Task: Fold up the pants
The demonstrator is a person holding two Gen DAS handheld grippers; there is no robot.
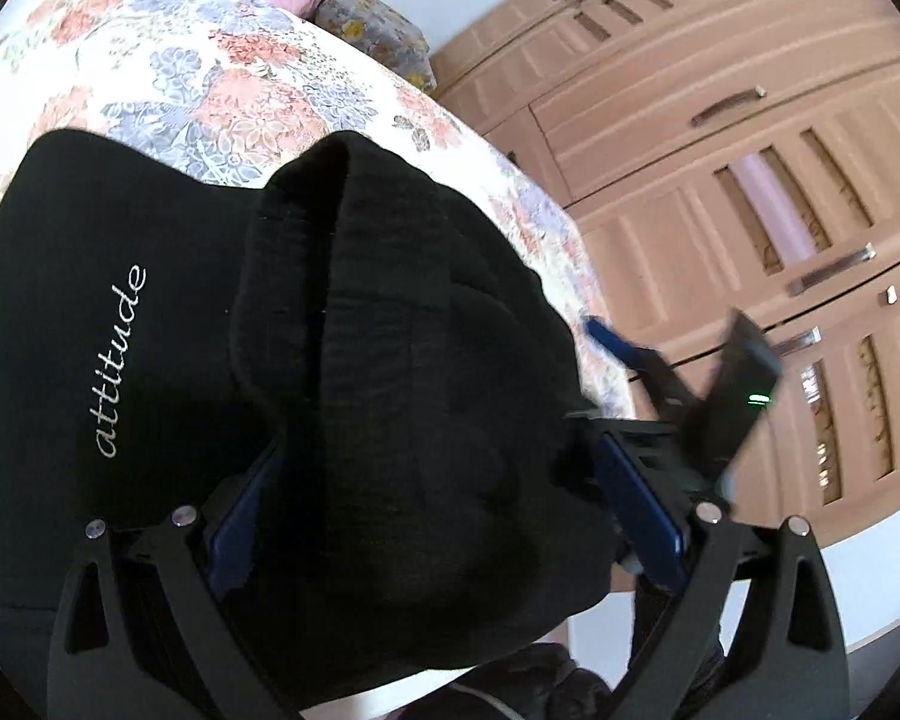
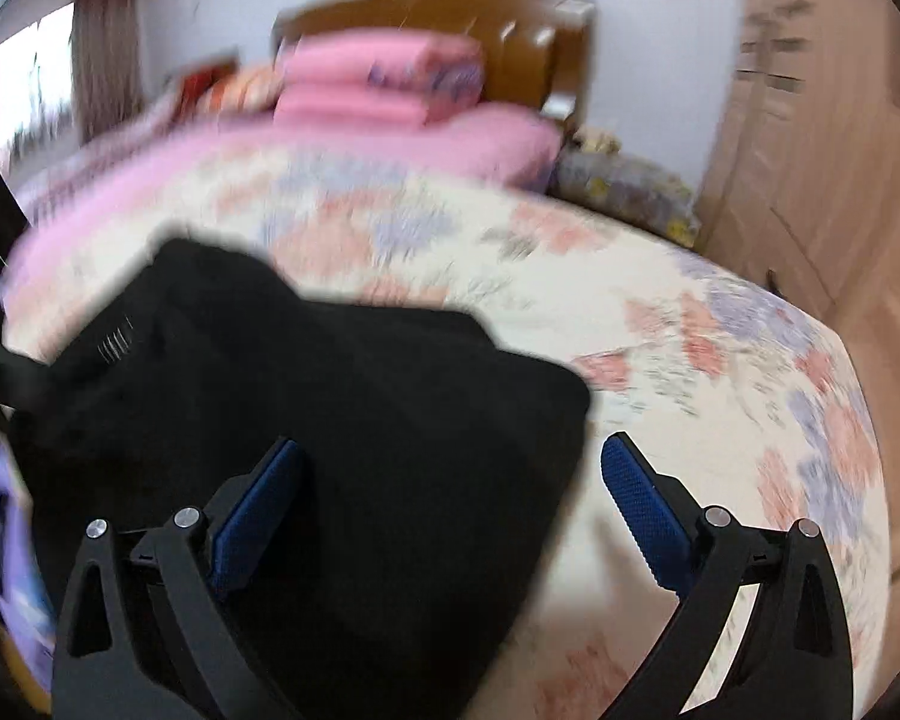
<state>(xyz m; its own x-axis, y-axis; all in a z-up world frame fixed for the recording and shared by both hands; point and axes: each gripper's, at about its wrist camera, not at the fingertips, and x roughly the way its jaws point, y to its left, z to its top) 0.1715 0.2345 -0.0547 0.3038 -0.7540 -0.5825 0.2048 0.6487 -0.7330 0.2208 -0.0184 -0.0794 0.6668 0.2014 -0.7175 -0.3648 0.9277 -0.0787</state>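
On the floral bedspread (image 1: 150, 60) lie the black pants (image 1: 120, 276), "attitude" lettering (image 1: 117, 363) face up, one thick bunched fold raised off the bed. Left gripper (image 1: 438, 480) has that bunch between its blue pads (image 1: 642, 516); fingers sit fairly wide around the bulk, so contact looks likely but a firm pinch can't be confirmed. Right gripper (image 2: 450, 498) hovers over the pants' near corner (image 2: 546, 396), fingers spread, holding nothing; this view is motion-blurred.

Risks, as judgement: bunch is bulky and loose, so it may slip out of the left pads mid-fold and drop crooked. Nothing pins the flat part, so pulling could drag the whole garment across the bedspread or toward the bed edge beside the wardrobe (image 1: 750, 150). Right gripper, moving fast, could snag the corner or grab bedspread with it.
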